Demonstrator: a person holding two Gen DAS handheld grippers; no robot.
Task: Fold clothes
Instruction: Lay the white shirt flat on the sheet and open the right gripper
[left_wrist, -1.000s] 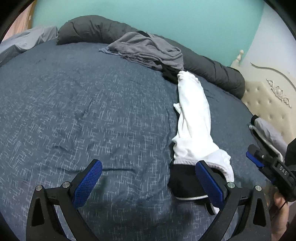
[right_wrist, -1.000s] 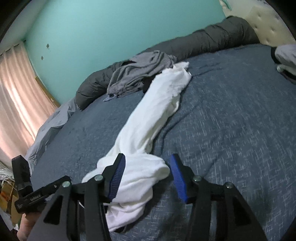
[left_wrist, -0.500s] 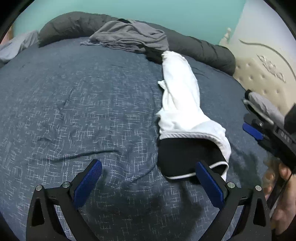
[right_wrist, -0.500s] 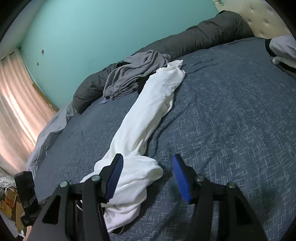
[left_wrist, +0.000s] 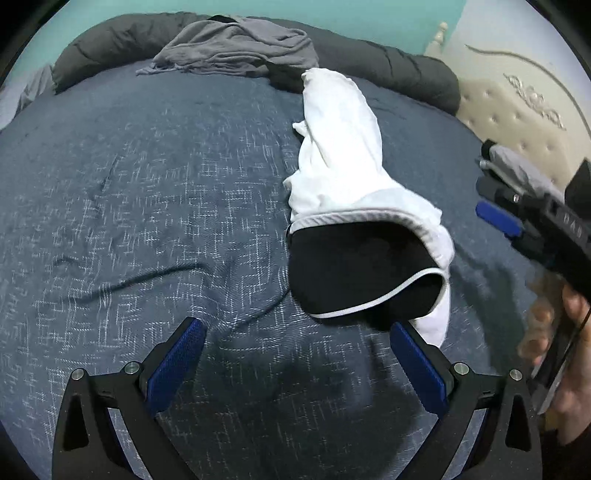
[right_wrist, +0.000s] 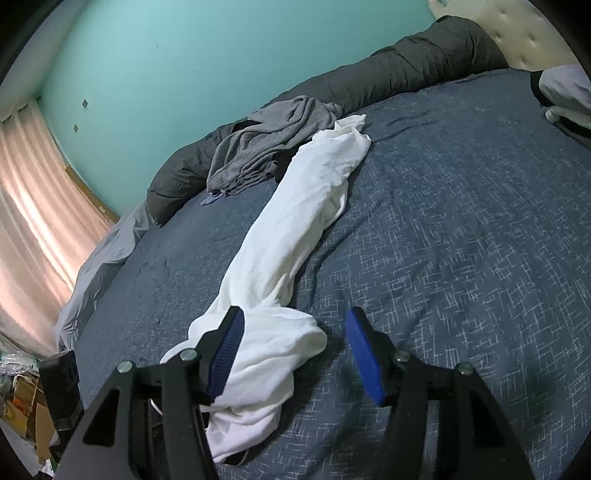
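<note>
Blue-grey bedspread (left_wrist: 155, 192) fills both views, w/ teal wall behind. Nearest: left tool (left_wrist: 297, 363) hangs over bare spread, jaws wide apart, nothing btwn them; its right pad sits just beside the black lining of the white garment (left_wrist: 343, 147). Right tool (right_wrist: 293, 354) has jaws apart, bunched near end of that garment btwn them; left pad is against the cloth, right pad clear of it. Garment lies as a long roll running away toward a crumpled grey shirt (right_wrist: 266, 147). Farthest: dark grey duvet roll (right_wrist: 424, 62) along the bed's edge, and cream tufted headboard (left_wrist: 517, 107).
</note>
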